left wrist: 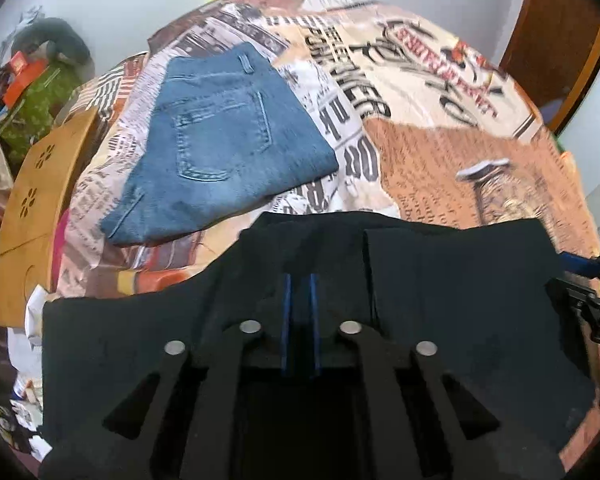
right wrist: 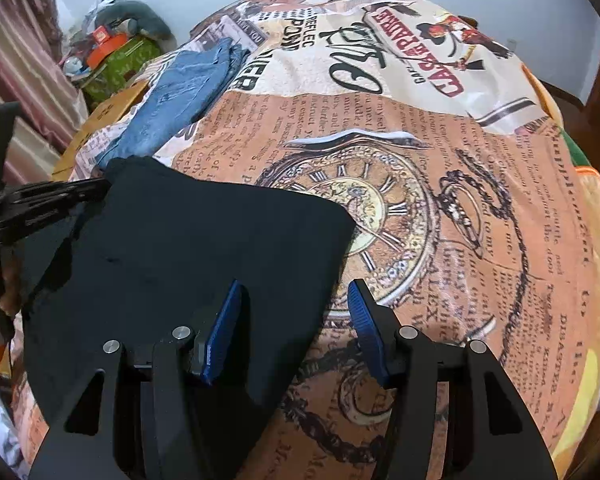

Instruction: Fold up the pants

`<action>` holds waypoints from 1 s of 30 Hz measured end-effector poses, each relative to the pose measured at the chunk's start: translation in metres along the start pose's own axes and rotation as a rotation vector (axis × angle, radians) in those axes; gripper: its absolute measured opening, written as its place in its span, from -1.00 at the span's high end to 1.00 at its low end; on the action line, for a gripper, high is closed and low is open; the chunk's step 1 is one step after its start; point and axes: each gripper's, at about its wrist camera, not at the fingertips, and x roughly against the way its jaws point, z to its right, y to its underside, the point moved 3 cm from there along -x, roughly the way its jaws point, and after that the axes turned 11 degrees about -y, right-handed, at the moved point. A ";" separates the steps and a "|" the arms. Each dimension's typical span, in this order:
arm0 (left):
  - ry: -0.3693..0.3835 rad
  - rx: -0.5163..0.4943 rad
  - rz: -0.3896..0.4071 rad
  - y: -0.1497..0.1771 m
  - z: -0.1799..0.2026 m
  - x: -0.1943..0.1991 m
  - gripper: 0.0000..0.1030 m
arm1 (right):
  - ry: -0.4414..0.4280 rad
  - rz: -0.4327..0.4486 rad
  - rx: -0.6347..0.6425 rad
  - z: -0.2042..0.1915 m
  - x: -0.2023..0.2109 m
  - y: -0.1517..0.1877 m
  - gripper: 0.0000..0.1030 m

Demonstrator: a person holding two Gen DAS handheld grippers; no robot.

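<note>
The black pants (left wrist: 440, 304) lie flat on a bed, directly under and ahead of my 2 grippers. My left gripper (left wrist: 300, 320) has its 2 blue-padded fingers (left wrist: 286, 320) drawn almost together, and a thin fold of the black cloth appears pinched between them near the garment's middle edge. My right gripper (right wrist: 294, 332) stands about half open; its left finger (right wrist: 224, 328) rests over the right edge of the black pants (right wrist: 204, 248), its right finger over bare bedcover, and neither pad presses on cloth. From the right wrist view, my left gripper (right wrist: 96, 190) shows at the far left edge of the pants.

Beyond my left fingers, up and to their left, lies a folded pair of blue jeans (left wrist: 216, 148), pocket side up, apart from the black pants. Everything rests on a bedcover (right wrist: 480, 216) printed with newspaper text and a pocket watch. Left of it, a wooden board (left wrist: 40, 208) and a cluttered pile.
</note>
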 end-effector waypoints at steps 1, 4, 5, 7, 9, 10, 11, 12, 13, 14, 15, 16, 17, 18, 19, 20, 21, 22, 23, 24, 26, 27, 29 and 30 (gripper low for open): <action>0.004 0.009 0.012 0.002 -0.007 0.008 0.56 | -0.001 0.010 -0.004 -0.002 0.005 -0.001 0.00; -0.006 0.029 0.055 0.008 -0.019 0.030 0.05 | 0.000 0.056 0.017 -0.013 0.024 -0.004 0.00; -0.013 0.042 0.083 0.011 -0.026 0.043 -0.03 | 0.000 0.076 0.028 -0.018 0.032 -0.006 0.00; -0.023 0.058 0.112 0.017 -0.037 0.059 -0.23 | -0.005 0.107 0.044 -0.028 0.046 -0.008 0.00; -0.037 0.080 0.139 0.026 -0.053 0.078 -0.31 | -0.012 0.139 0.059 -0.039 0.059 -0.012 0.00; -0.039 0.088 0.145 0.029 -0.058 0.083 -0.39 | -0.019 0.157 0.070 -0.046 0.066 -0.013 0.00; -0.044 0.102 0.153 0.034 -0.066 0.091 -0.45 | -0.023 0.167 0.078 -0.053 0.069 -0.015 0.00; -0.049 0.119 0.161 0.039 -0.074 0.099 -0.53 | -0.026 0.178 0.088 -0.060 0.073 -0.016 0.00; -0.051 0.131 0.167 0.043 -0.081 0.105 -0.53 | -0.032 0.191 0.104 -0.068 0.079 -0.016 0.00; -0.053 0.144 0.169 0.049 -0.088 0.111 -0.54 | -0.037 0.198 0.115 -0.075 0.081 -0.017 0.00; -0.059 0.160 0.162 0.056 -0.097 0.116 -0.61 | -0.044 0.202 0.127 -0.081 0.082 -0.017 0.00; -0.065 0.171 0.155 0.061 -0.102 0.118 -0.77 | -0.052 0.205 0.143 -0.089 0.084 -0.017 0.00; -0.070 0.190 0.147 0.067 -0.109 0.121 -0.82 | -0.058 0.207 0.160 -0.097 0.084 -0.016 0.00; -0.069 0.215 0.146 0.075 -0.119 0.123 -0.86 | -0.060 0.208 0.170 -0.103 0.084 -0.016 0.00; -0.067 0.231 0.144 0.081 -0.125 0.125 -0.88 | -0.064 0.207 0.183 -0.110 0.083 -0.015 0.00; -0.064 0.249 0.136 0.089 -0.133 0.126 -0.88 | -0.071 0.205 0.195 -0.117 0.081 -0.015 0.00; -0.064 0.270 0.121 0.099 -0.142 0.125 -0.88 | -0.077 0.202 0.202 -0.122 0.079 -0.013 0.00; -0.065 0.284 0.110 0.105 -0.148 0.124 -0.88 | -0.084 0.195 0.212 -0.130 0.075 -0.012 0.00; -0.067 0.305 0.096 0.114 -0.155 0.121 -0.88 | -0.087 0.189 0.219 -0.134 0.072 -0.011 0.00; -0.070 0.325 0.077 0.125 -0.162 0.118 -0.88 | -0.090 0.183 0.224 -0.138 0.069 -0.010 0.00; -0.059 0.350 0.039 0.143 -0.172 0.109 -0.88 | -0.095 0.163 0.234 -0.146 0.059 -0.007 0.00; -0.051 0.360 0.024 0.151 -0.175 0.105 -0.88 | -0.094 0.149 0.237 -0.150 0.052 -0.005 0.00; -0.024 0.387 -0.008 0.165 -0.179 0.095 -0.88 | -0.092 0.122 0.237 -0.153 0.041 -0.003 0.00; 0.007 0.408 -0.030 0.174 -0.182 0.087 -0.88 | -0.090 0.112 0.236 -0.154 0.038 -0.001 0.00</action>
